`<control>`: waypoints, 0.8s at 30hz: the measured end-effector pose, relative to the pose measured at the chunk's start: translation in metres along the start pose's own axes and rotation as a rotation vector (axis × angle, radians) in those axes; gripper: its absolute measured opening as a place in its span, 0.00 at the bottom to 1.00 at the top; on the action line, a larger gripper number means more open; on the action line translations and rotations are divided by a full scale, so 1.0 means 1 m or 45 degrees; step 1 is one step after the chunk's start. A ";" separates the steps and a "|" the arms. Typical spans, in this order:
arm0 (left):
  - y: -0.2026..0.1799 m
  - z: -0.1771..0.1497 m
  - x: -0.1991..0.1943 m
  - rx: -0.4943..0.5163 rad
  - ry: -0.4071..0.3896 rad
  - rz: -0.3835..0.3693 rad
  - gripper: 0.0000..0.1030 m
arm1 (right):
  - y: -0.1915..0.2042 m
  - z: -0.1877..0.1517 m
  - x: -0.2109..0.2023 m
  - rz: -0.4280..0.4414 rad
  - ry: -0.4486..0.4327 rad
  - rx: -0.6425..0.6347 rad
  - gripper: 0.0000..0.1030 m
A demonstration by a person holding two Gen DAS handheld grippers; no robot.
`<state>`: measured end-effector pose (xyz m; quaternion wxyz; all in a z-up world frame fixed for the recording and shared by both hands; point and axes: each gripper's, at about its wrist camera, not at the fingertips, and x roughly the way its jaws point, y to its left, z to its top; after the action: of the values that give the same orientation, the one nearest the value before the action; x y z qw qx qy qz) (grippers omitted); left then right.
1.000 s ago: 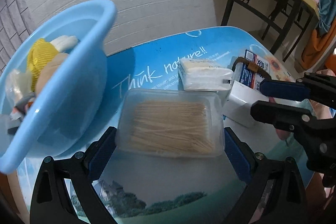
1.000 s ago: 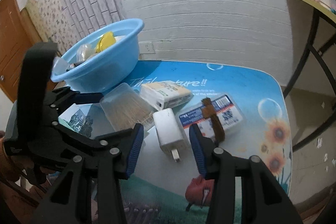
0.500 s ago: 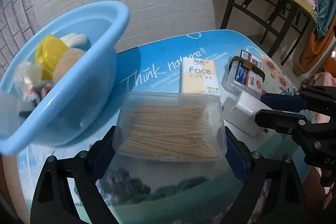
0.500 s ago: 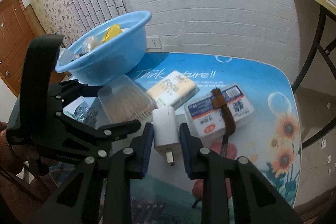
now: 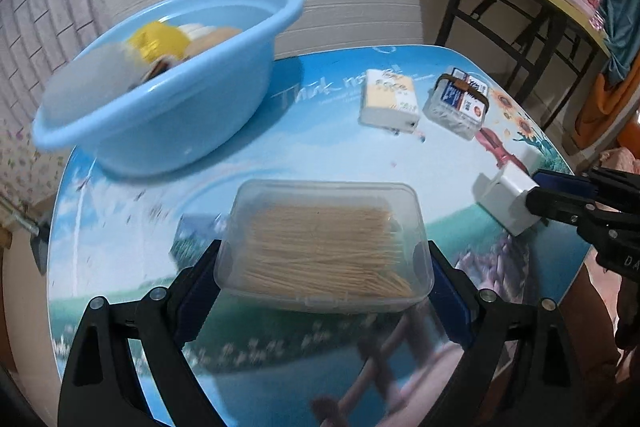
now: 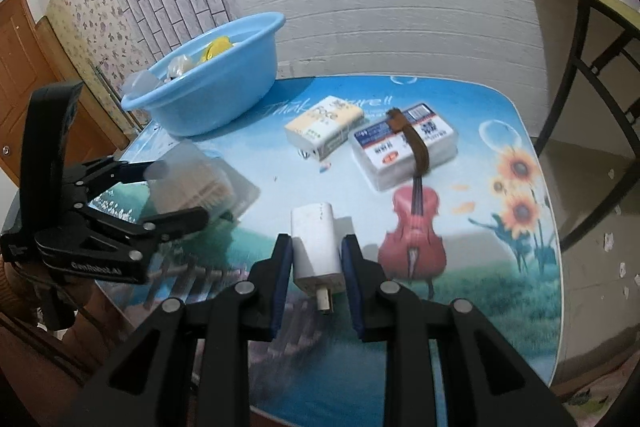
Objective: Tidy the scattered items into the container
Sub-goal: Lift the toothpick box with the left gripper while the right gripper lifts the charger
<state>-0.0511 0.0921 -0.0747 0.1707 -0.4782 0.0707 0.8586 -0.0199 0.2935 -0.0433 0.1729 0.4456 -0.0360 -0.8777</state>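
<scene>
Left hand-held gripper (image 5: 325, 269) clamps clear toothpick box (image 5: 326, 243) between its wide fingers. Right hand-held gripper (image 6: 316, 259) narrow, pinching white charger (image 6: 316, 247). Blue basin (image 6: 216, 103) far ahead-left on surface (image 6: 480, 267).

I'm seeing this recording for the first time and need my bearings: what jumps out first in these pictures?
The left tongs grip a clear box of toothpicks low in the left wrist view, while the right tongs clamp a white charger plug. Behind them, a light blue basin already holding items sits at the far left of the picture-printed table. A tissue pack and a labelled box with a brown strap lie mid-table.
</scene>
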 end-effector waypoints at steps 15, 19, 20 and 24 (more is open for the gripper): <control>0.012 -0.020 0.001 -0.035 0.019 0.078 0.90 | 0.015 -0.006 0.000 -0.072 0.005 -0.042 0.26; 0.011 -0.022 0.006 -0.028 0.035 0.075 0.90 | 0.014 -0.004 0.005 -0.082 0.016 -0.041 0.27; 0.010 -0.023 0.007 -0.024 0.034 0.079 0.90 | 0.014 -0.004 0.007 -0.085 0.020 -0.042 0.28; 0.009 -0.024 0.011 0.000 0.037 0.087 0.90 | 0.016 -0.005 0.014 -0.097 0.039 -0.048 0.29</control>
<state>-0.0405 0.0789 -0.0976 0.1402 -0.4880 0.0895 0.8568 -0.0195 0.2744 -0.0541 0.1483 0.4565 0.0003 -0.8773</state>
